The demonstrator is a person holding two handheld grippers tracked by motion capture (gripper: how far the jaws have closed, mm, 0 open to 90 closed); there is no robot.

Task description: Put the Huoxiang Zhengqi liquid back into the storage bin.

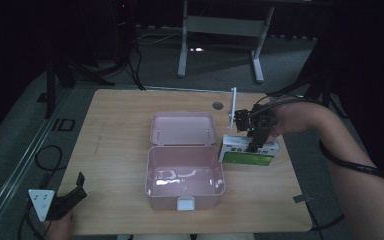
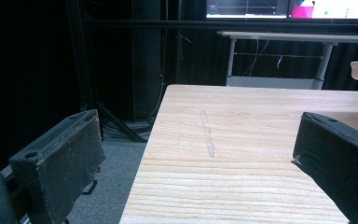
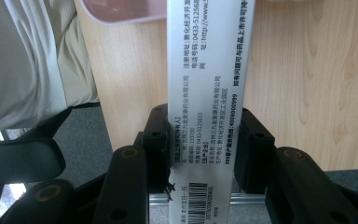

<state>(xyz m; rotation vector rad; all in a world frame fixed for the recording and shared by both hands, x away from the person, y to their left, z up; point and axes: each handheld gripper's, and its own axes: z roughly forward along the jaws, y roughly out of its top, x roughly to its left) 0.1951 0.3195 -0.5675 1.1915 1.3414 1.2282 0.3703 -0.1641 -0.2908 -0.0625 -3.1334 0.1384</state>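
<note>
A white and green medicine box (image 1: 247,152) stands on its long edge on the wooden table (image 1: 115,145), just right of the open pink container (image 1: 185,177). My right gripper (image 1: 255,145) comes down from above and is shut on it. In the right gripper view the box's printed white side (image 3: 205,93) runs up between the two black fingers (image 3: 156,140), which press on both faces. My left gripper (image 1: 75,195) rests at the table's front left corner, open. In the left gripper view its jaws stand wide apart with bare table (image 2: 242,154) between them.
The pink container's lid (image 1: 183,128) lies flat behind its tub. A thin white upright piece (image 1: 232,107) stands behind the medicine box, and a small round grey disc (image 1: 217,105) is set in the table near it. A desk frame (image 1: 220,30) stands beyond the table.
</note>
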